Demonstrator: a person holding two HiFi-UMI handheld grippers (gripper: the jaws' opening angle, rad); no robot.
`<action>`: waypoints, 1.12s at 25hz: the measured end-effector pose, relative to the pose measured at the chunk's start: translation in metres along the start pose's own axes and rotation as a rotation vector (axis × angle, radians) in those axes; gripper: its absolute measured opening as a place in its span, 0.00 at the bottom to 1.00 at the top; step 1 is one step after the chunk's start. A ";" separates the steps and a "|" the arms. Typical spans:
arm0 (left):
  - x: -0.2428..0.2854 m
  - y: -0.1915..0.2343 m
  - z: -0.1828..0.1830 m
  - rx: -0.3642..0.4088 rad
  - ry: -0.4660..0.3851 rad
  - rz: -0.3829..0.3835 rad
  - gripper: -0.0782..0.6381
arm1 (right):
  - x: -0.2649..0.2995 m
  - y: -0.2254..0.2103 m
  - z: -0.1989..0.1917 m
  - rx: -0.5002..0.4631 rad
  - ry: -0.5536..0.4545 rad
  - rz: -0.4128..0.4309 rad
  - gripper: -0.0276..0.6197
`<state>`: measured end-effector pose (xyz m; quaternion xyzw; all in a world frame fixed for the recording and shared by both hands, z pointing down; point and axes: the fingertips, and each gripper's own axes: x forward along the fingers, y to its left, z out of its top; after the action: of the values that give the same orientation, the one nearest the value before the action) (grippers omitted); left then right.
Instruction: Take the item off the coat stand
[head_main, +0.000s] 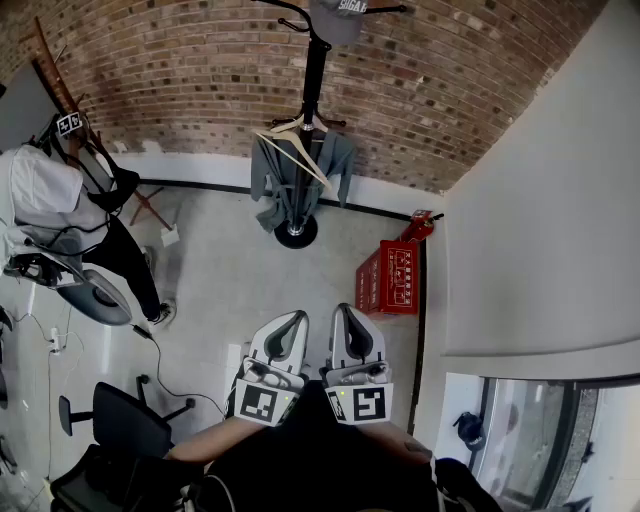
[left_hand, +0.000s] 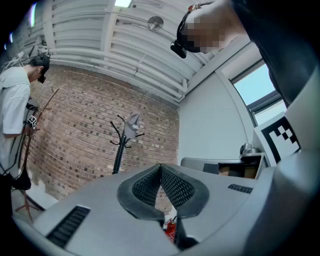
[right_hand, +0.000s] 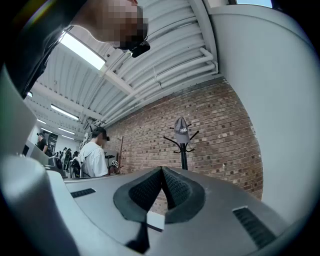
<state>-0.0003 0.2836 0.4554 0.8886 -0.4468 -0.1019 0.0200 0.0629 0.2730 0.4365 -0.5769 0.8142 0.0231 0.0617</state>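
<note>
left tool (head_main: 293, 318), right tool (head_main: 343, 310) closed, empty, seemingly open floor (head_main: 250, 290) to coat stand (head_main: 313, 70)

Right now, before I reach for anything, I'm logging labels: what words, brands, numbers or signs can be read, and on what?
"SUGA", it seems, in white on the grey cap atop the coat stand; cut off by the picture's edge.
Red box by the wall: white print, too small to read.
Marker cubes: square patterns only, no words.
</note>
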 end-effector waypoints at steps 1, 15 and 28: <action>0.001 -0.002 0.000 -0.005 -0.007 0.004 0.13 | -0.003 -0.003 0.000 -0.004 0.004 -0.003 0.07; 0.006 -0.029 0.001 -0.030 -0.040 0.034 0.13 | -0.026 -0.019 0.004 0.002 -0.007 0.026 0.07; 0.035 -0.025 -0.010 -0.046 -0.052 -0.001 0.13 | -0.015 -0.048 -0.016 0.054 0.014 -0.040 0.07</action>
<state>0.0417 0.2700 0.4563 0.8853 -0.4441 -0.1351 0.0287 0.1116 0.2692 0.4557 -0.5914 0.8032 -0.0044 0.0721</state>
